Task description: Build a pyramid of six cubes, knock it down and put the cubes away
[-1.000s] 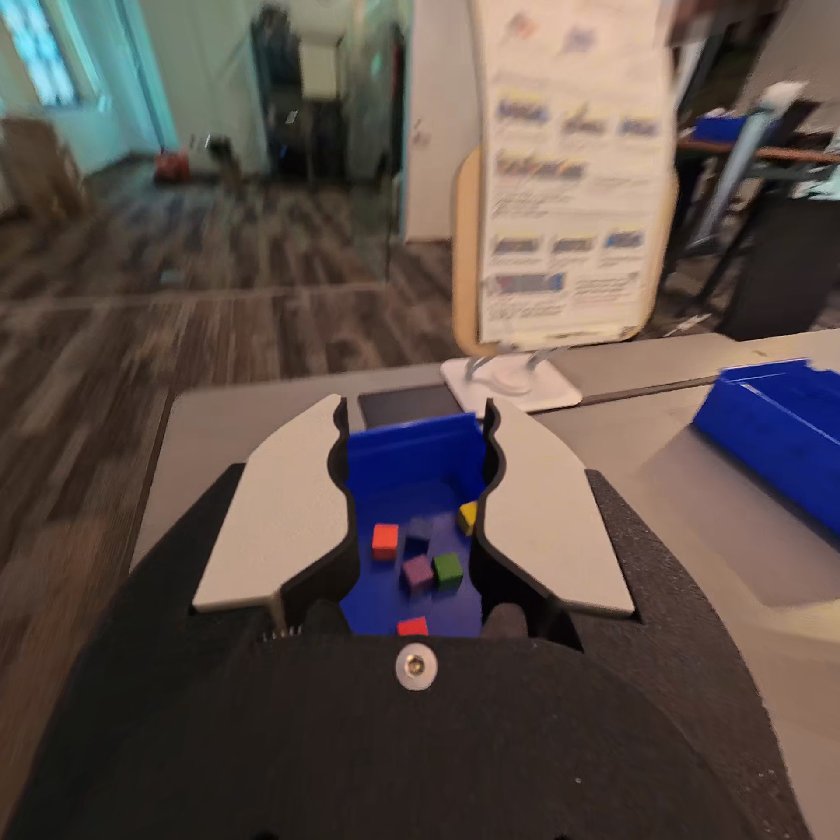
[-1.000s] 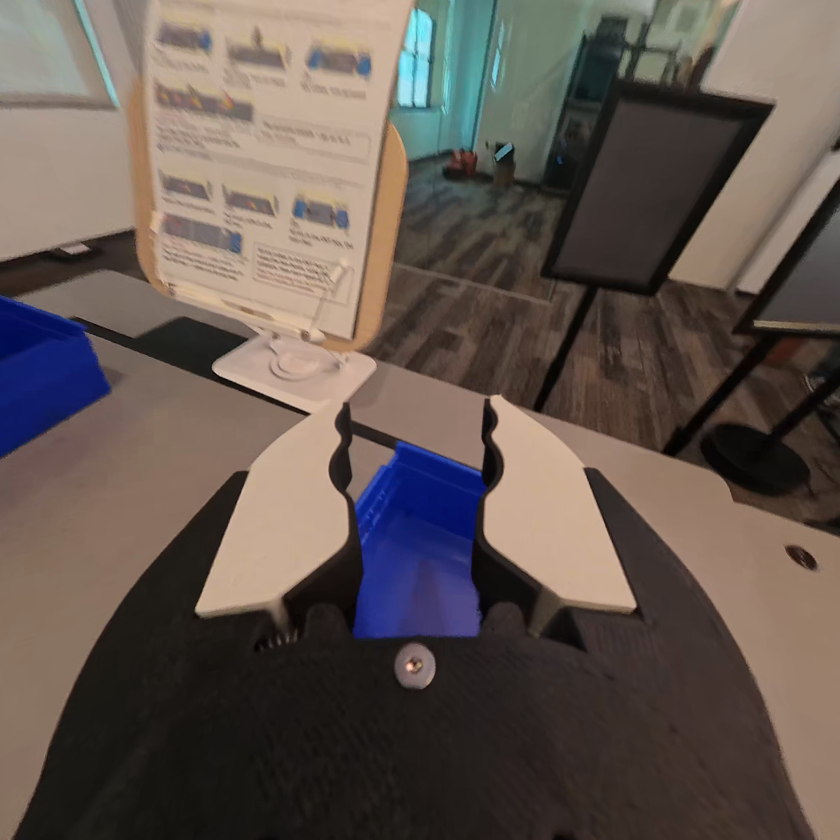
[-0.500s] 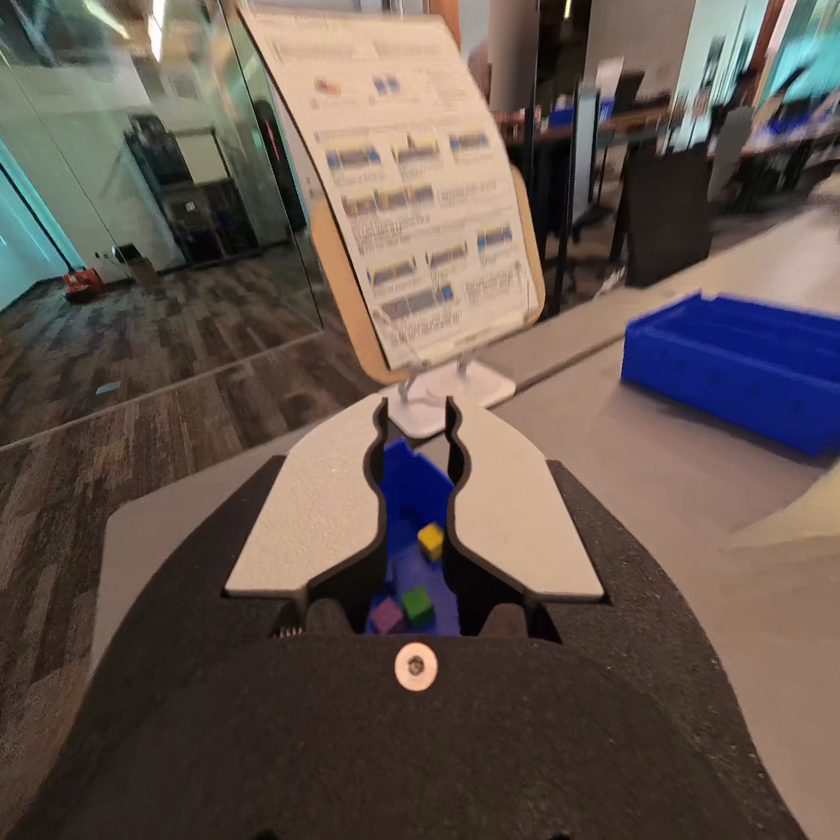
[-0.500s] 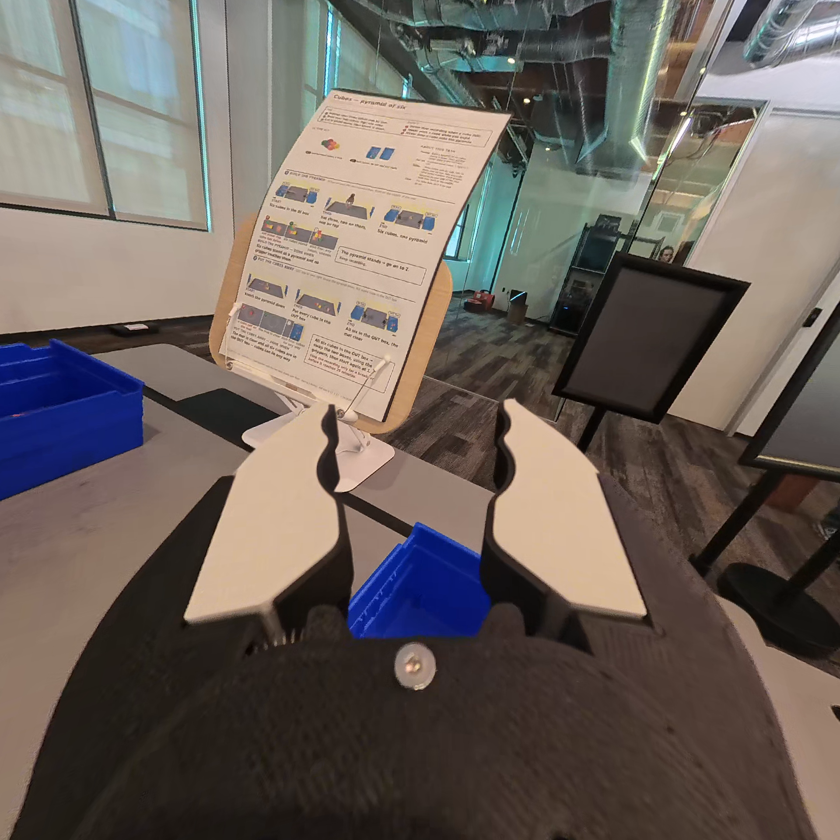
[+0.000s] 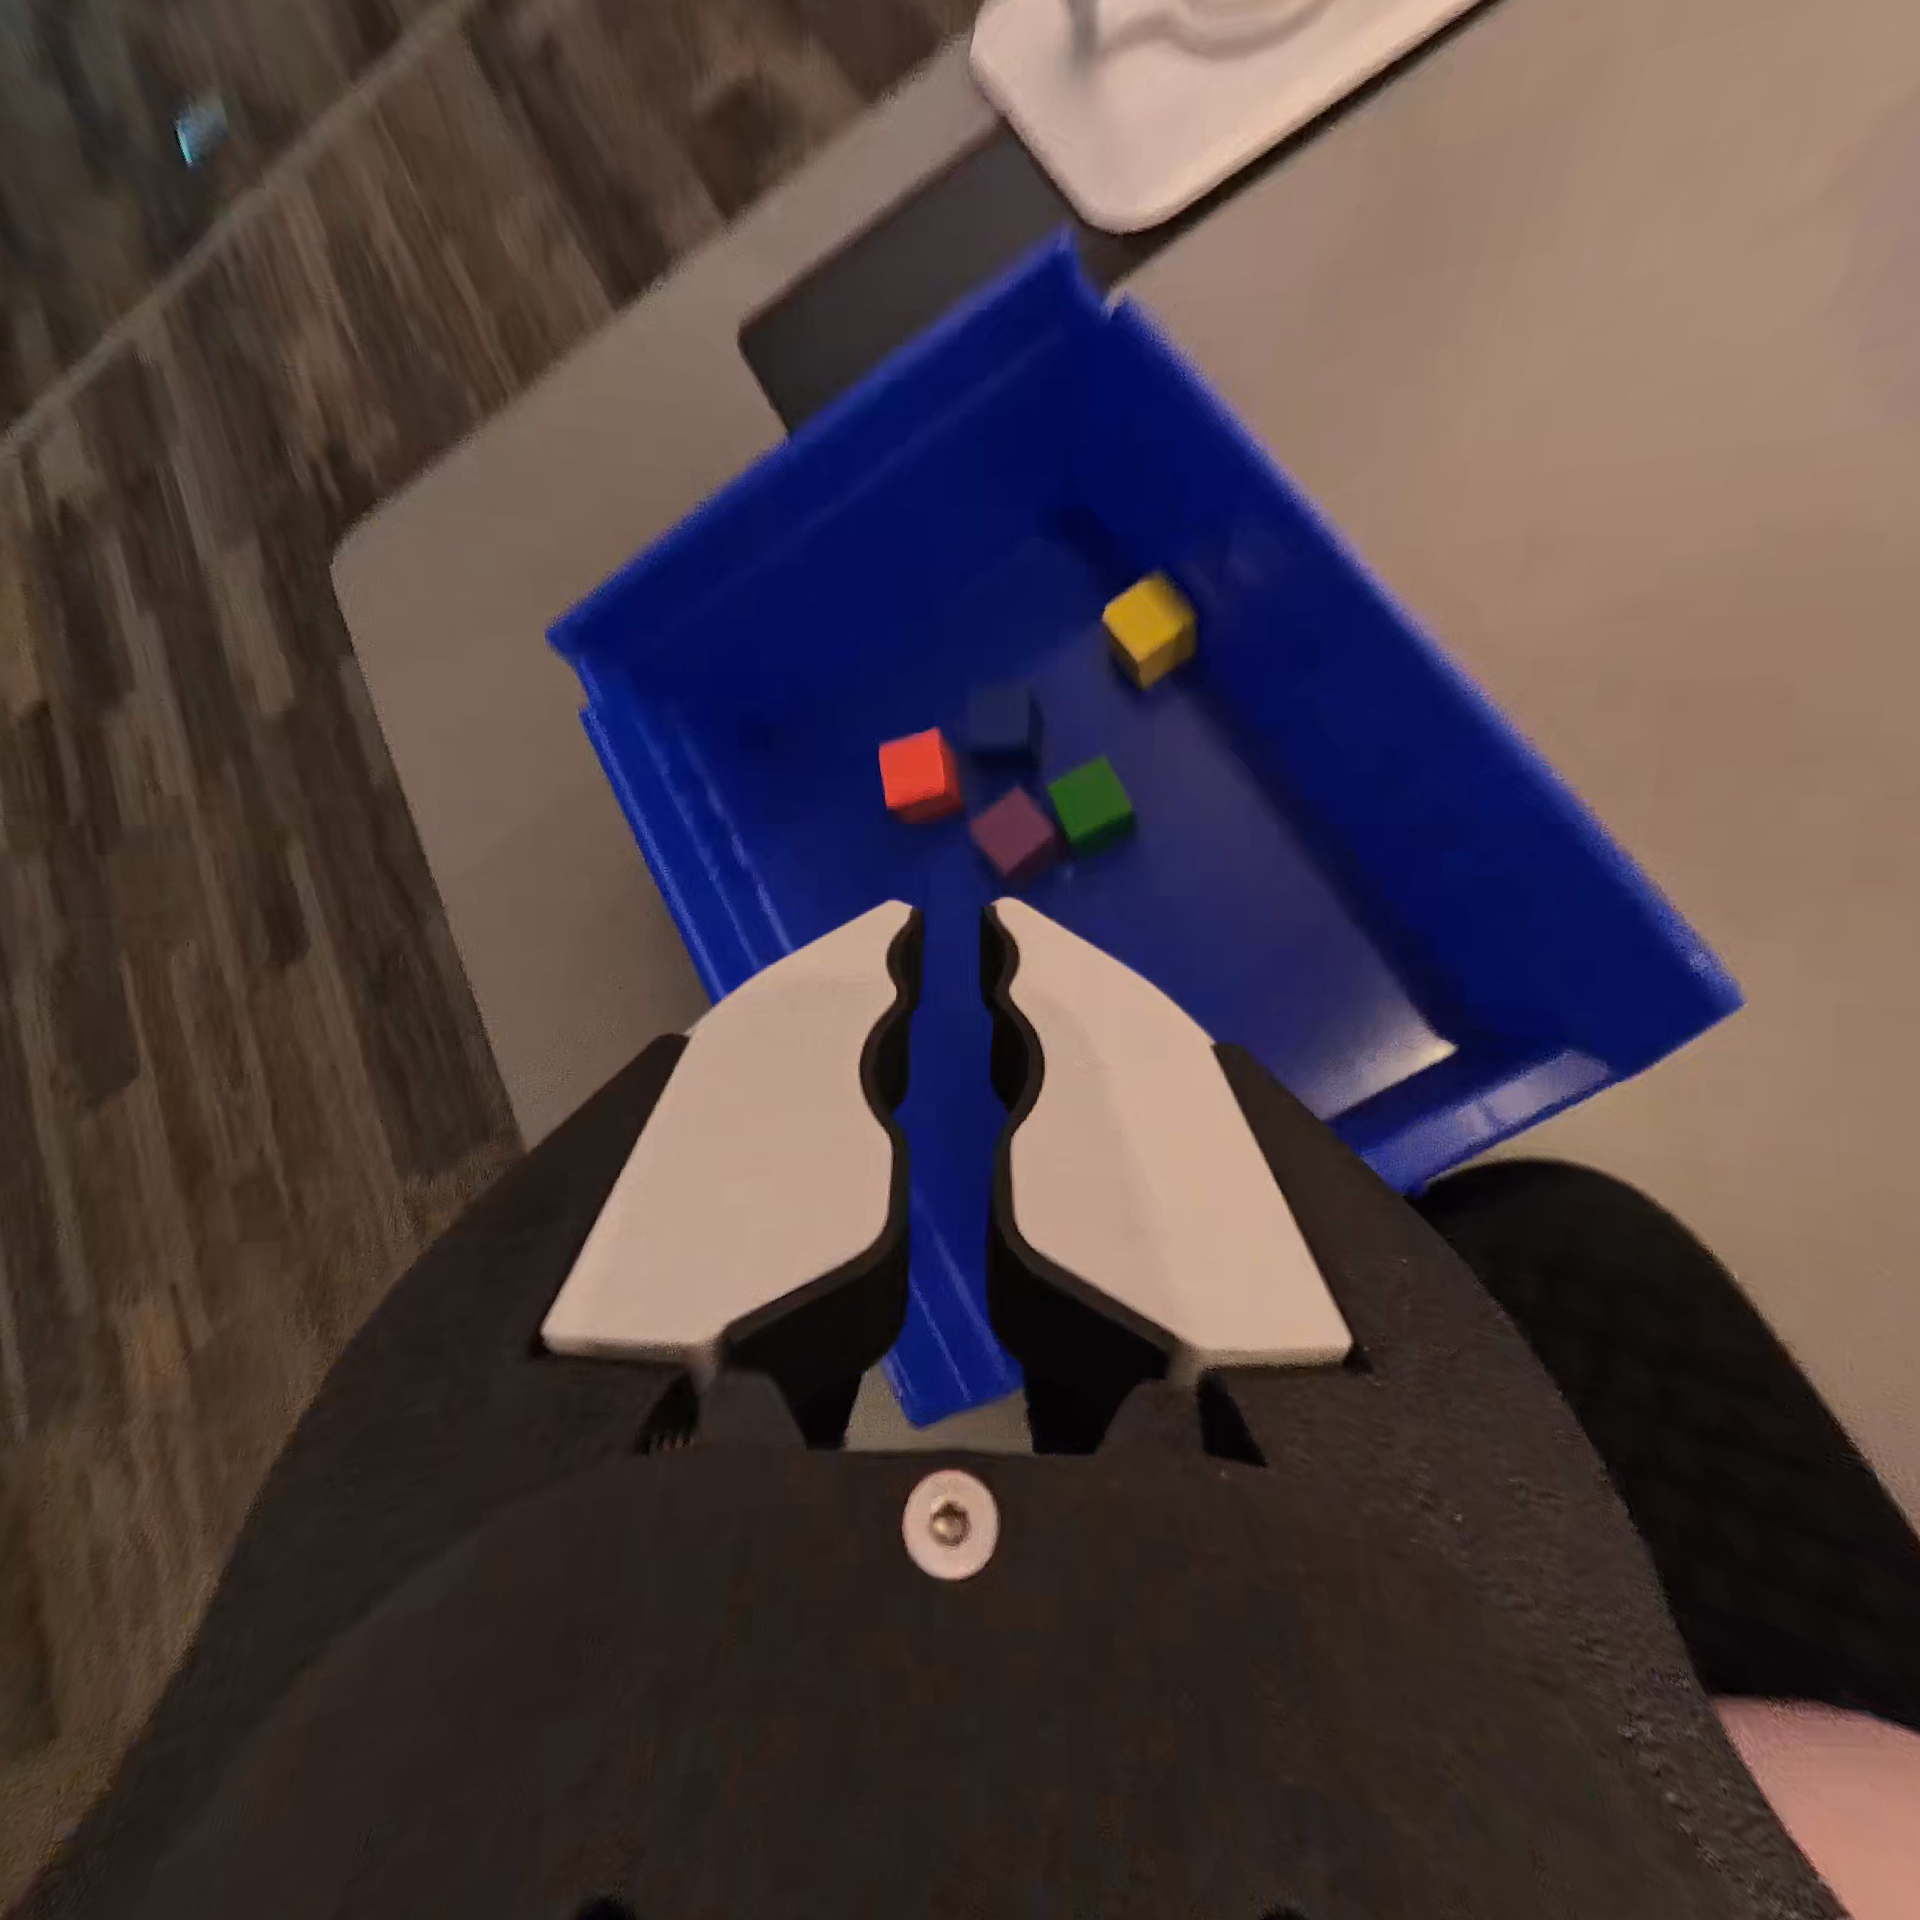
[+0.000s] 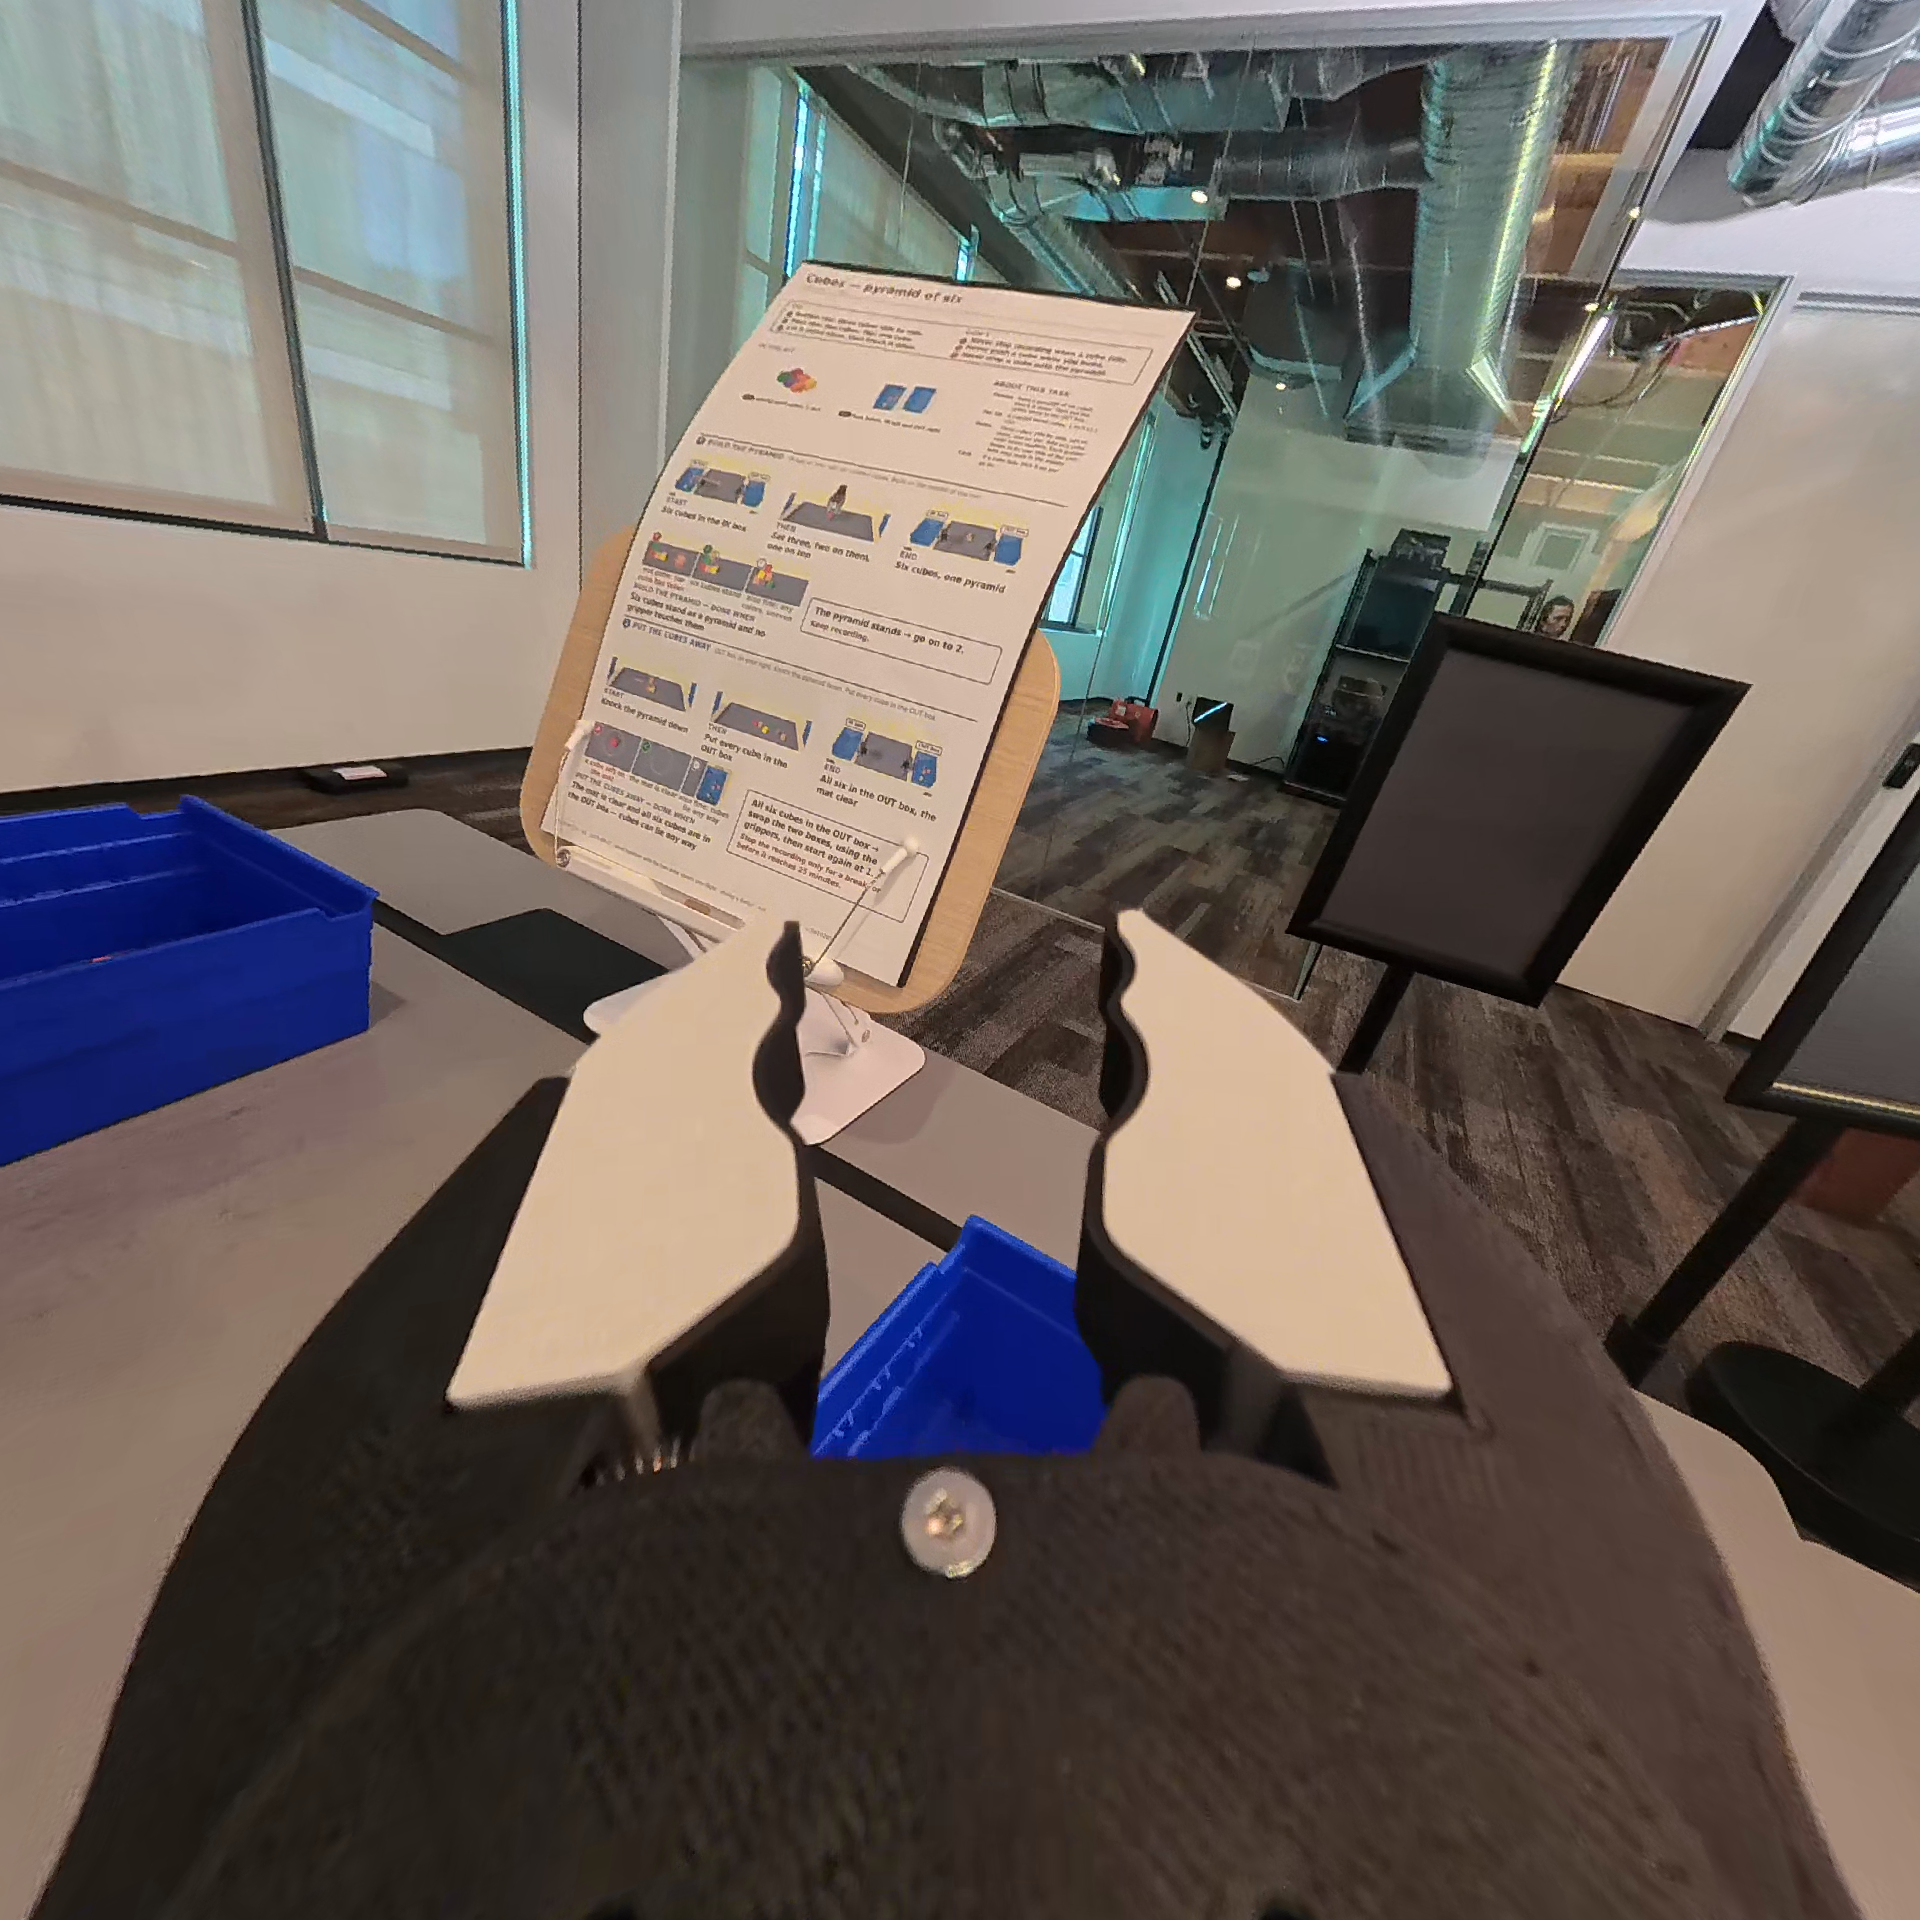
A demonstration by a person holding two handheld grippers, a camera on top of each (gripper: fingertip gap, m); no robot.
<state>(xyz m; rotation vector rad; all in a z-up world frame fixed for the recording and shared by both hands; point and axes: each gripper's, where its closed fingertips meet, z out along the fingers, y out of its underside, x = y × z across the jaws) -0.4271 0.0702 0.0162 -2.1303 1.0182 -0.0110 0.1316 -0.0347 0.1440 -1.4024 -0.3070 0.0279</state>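
Observation:
My left gripper [image 5: 945, 914] hovers over the near corner of a blue bin [image 5: 1455, 748]. Its jaws are drawn close with a narrow gap, and only the bin's floor and corner show through; nothing is held. Inside the bin lie several cubes: orange-red [image 5: 917, 774], dark blue [image 5: 1000, 719], green [image 5: 1089, 802], purple [image 5: 1013, 831] and yellow [image 5: 1148, 629]. My right gripper [image 6: 951, 935] is open and empty, raised above a second blue bin [image 6: 956, 1340] that shows between its fingers near their base. The cube bin also shows at the left of the right wrist view [image 6: 177, 935].
An instruction sheet on a wooden stand [image 6: 862, 623] rises at the table's back; its white foot [image 5: 1195, 94] lies just beyond the cube bin. The table edge [image 5: 416, 831] and floor are to the left. Black sign stands [image 6: 1507, 810] are off to the right. Across from one pair of fingers to the other is roughly 60 cm.
The left view swung from level to looking steeply down into the cube bin, and the left jaws narrowed with nothing between them. The right gripper tilted up slightly and stayed open.

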